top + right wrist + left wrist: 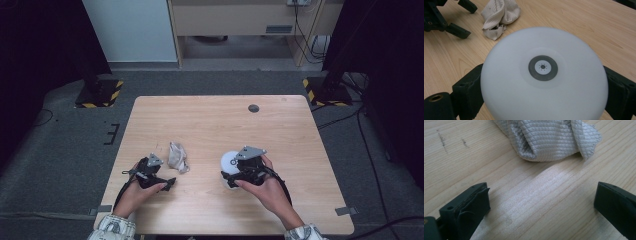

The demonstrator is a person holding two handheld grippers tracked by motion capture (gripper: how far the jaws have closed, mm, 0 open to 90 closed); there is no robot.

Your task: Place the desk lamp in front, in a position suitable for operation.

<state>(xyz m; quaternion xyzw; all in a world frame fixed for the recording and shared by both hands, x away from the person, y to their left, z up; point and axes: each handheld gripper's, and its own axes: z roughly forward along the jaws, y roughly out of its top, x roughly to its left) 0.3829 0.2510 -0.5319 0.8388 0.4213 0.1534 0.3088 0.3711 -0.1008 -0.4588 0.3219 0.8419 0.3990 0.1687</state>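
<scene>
Right tongs clamp the white dome; left tongs gape beside the cloth's edge

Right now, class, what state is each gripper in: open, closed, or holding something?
Left gripper: open, jaws wide apart, holding nothing, just short of the crumpled beige quilted cloth.
Right gripper: closed on the round white plastic dome.
</scene>
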